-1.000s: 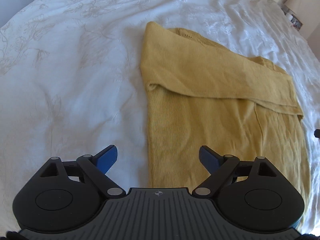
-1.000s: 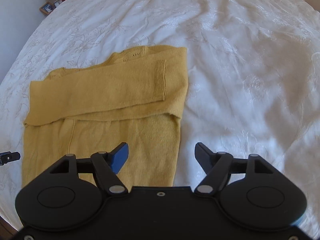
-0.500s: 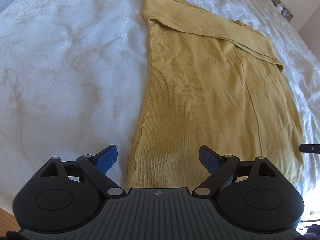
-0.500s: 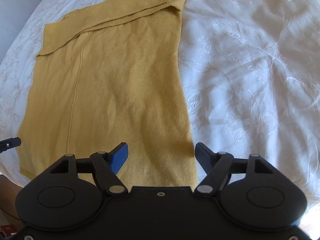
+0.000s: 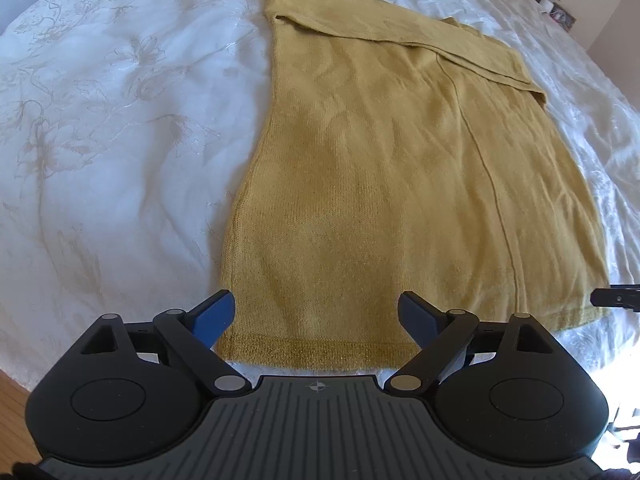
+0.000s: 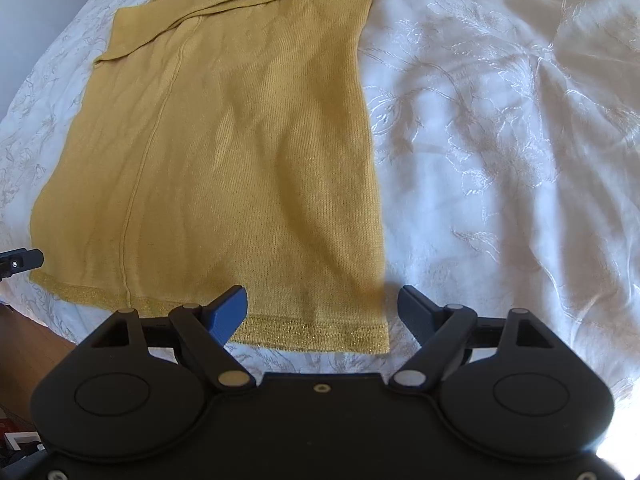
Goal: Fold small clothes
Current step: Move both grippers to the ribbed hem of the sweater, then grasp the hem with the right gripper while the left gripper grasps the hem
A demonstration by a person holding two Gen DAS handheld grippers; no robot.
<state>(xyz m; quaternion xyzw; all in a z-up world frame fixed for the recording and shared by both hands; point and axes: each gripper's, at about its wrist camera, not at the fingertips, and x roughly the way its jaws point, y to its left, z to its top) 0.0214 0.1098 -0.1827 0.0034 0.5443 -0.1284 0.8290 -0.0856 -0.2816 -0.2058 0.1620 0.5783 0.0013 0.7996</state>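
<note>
A mustard-yellow knit sweater (image 5: 392, 168) lies flat on the white bed, its sleeves folded across the far end. Its glittery hem (image 5: 312, 354) faces me. My left gripper (image 5: 316, 316) is open and empty, hovering over the hem's left corner. The sweater also shows in the right wrist view (image 6: 240, 152). My right gripper (image 6: 322, 308) is open and empty over the hem's right corner (image 6: 372, 336). The tip of the other gripper shows at the edge of each view (image 5: 616, 298) (image 6: 20, 260).
A white embroidered bedspread (image 5: 100, 140) covers the bed and spreads wide on the right (image 6: 500, 140). The bed's near edge and wooden floor (image 6: 28, 344) lie just below the hem. Small items stand on a nightstand (image 5: 556, 4) at the far right.
Both grippers have pulled back from the folded sleeves toward the near end of the sweater and now hang over its hem. Both stay open.
</note>
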